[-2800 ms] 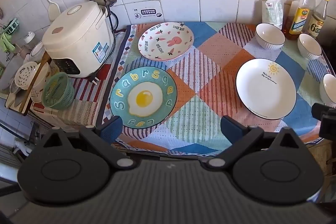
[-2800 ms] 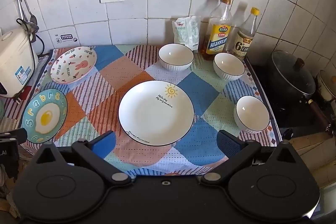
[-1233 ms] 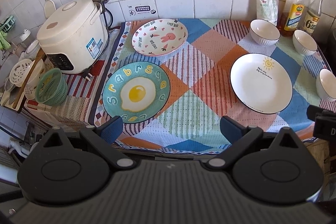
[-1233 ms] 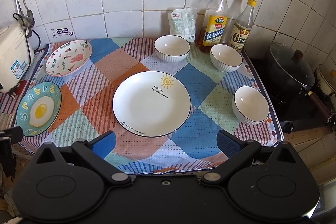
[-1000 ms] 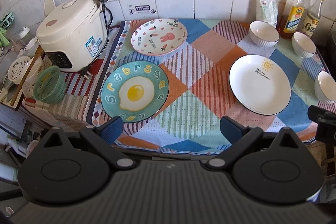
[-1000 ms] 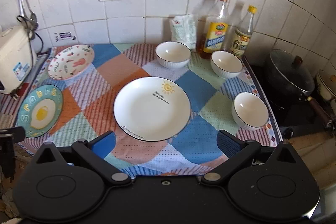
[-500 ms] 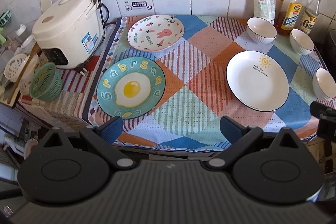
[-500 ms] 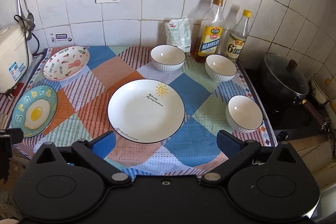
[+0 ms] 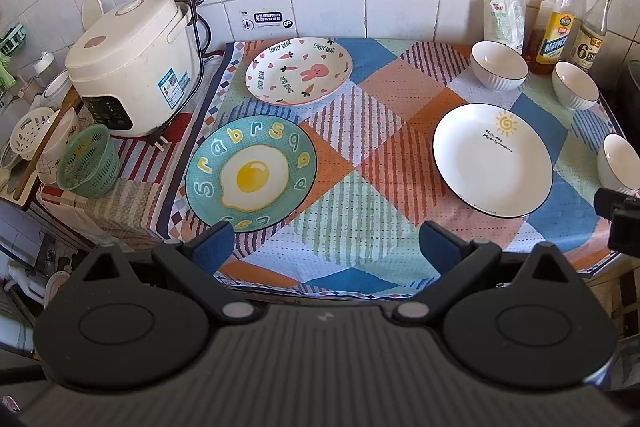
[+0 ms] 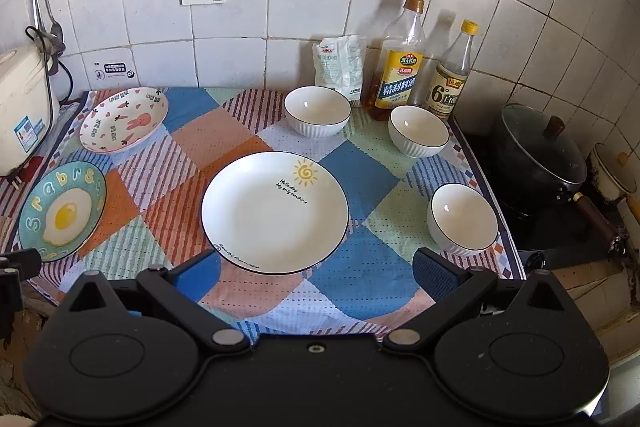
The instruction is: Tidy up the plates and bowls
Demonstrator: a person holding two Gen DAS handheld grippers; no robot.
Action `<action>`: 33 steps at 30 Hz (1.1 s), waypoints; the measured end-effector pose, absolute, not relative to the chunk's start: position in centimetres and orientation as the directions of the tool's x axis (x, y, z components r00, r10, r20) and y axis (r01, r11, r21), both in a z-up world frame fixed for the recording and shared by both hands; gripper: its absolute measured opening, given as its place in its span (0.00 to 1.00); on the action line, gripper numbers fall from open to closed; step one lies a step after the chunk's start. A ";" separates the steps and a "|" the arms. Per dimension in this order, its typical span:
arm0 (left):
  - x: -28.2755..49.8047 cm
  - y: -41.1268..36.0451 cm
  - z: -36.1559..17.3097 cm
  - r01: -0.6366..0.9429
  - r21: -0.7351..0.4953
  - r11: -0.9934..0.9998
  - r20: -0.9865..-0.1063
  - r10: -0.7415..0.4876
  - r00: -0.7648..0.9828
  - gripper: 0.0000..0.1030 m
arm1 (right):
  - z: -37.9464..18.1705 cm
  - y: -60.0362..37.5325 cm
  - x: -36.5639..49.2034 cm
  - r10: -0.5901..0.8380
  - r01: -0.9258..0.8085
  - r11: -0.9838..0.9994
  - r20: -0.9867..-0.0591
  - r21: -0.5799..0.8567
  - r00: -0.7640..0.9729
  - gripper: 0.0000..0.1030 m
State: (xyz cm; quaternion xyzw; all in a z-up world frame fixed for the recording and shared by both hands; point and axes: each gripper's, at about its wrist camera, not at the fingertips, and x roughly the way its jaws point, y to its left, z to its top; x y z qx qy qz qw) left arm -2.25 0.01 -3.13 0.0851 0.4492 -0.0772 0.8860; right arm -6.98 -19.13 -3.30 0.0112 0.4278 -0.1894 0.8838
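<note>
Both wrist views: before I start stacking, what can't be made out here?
- Left wrist view: the nearest bowl is partly cut off by the frame edge, and the right gripper blocks its lower part.
- Right wrist view: the rice cooker is cropped by the left edge.
- Right wrist view: the pot contents are hidden under its lid.

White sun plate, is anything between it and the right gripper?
No. Only bare patchwork tablecloth lies between the open right gripper and the round white sun plate. The three white bowls sit farther back and to the right.
</note>
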 end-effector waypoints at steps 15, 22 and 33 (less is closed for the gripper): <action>-1.9 0.3 -3.9 0.196 0.064 0.978 -0.796 -0.068 0.602 0.97 | -3.7 -20.4 -7.4 -0.299 0.315 0.943 -0.693 -0.108 0.656 1.00; 0.7 -1.1 -5.8 0.263 -0.030 0.964 -0.784 -0.186 0.592 0.96 | -6.4 -23.1 -5.9 -0.189 0.186 0.980 -0.609 -0.069 0.770 1.00; 7.0 -6.5 -14.0 0.258 -0.155 0.954 -0.830 -0.267 0.490 0.95 | -15.8 -30.1 -1.2 -0.029 0.204 0.967 -0.735 0.150 0.678 0.80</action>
